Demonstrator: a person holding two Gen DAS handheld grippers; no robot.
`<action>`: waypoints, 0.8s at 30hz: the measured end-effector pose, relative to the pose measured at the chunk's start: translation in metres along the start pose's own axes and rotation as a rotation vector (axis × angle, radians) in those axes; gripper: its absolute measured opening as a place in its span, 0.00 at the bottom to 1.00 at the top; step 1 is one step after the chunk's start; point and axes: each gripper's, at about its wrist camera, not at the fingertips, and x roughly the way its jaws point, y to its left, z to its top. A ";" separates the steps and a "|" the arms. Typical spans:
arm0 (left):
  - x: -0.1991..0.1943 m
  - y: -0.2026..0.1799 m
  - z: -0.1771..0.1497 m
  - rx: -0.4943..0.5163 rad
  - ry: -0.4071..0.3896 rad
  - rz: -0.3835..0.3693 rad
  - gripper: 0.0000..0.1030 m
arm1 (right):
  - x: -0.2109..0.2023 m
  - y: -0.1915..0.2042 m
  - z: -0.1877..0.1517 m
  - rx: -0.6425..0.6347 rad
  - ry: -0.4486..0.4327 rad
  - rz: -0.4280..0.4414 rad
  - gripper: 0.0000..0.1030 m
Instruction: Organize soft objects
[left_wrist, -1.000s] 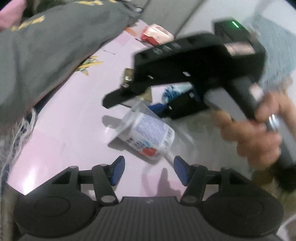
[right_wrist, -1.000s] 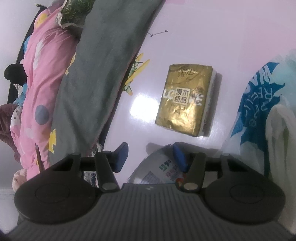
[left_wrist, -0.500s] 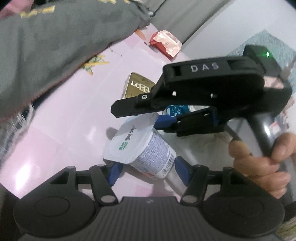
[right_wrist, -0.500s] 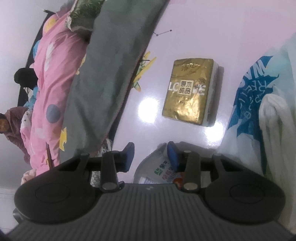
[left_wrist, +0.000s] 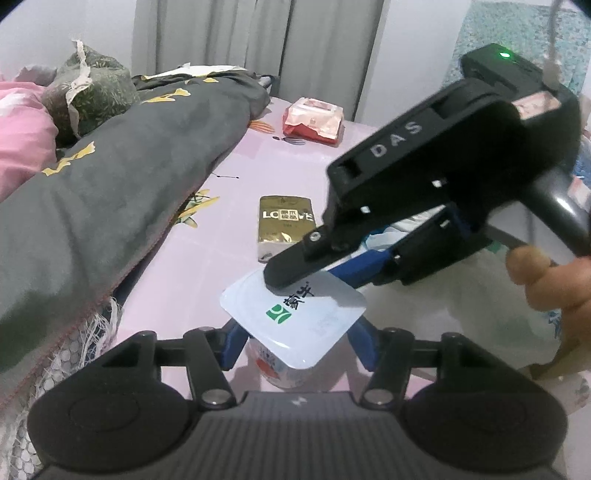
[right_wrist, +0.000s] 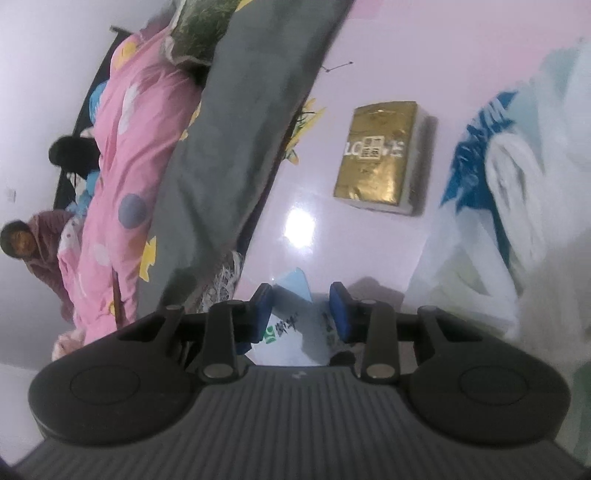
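A white yogurt cup (left_wrist: 291, 332) with a white foil lid stands between the blue pads of my left gripper (left_wrist: 295, 341), which is shut on its body. My right gripper (left_wrist: 332, 273) hovers just above the lid, jaws partly apart; in the right wrist view (right_wrist: 301, 308) the lid (right_wrist: 291, 328) lies right under its pads. A gold tissue pack (left_wrist: 286, 223) lies on the pink sheet beyond the cup and also shows in the right wrist view (right_wrist: 380, 157). A red wipes pack (left_wrist: 314, 120) lies farther back.
A grey blanket (left_wrist: 110, 177) and a pink quilt (right_wrist: 122, 155) are piled along the left. A white and blue plastic bag (right_wrist: 491, 184) lies at the right. Grey curtains (left_wrist: 258, 44) hang behind the bed. A person (right_wrist: 26, 243) sits at the far left.
The cup went from lying on its side to upright between my left pads, which closed on it. My right gripper narrowed and dropped onto the lid.
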 end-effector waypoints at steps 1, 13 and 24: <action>-0.002 -0.001 0.001 0.002 -0.001 0.001 0.55 | -0.002 0.001 -0.001 0.000 -0.005 0.003 0.31; -0.060 -0.049 0.046 0.178 -0.172 -0.034 0.54 | -0.084 0.017 -0.027 -0.015 -0.182 0.117 0.33; -0.070 -0.198 0.084 0.420 -0.206 -0.334 0.55 | -0.266 -0.032 -0.090 0.076 -0.516 0.043 0.38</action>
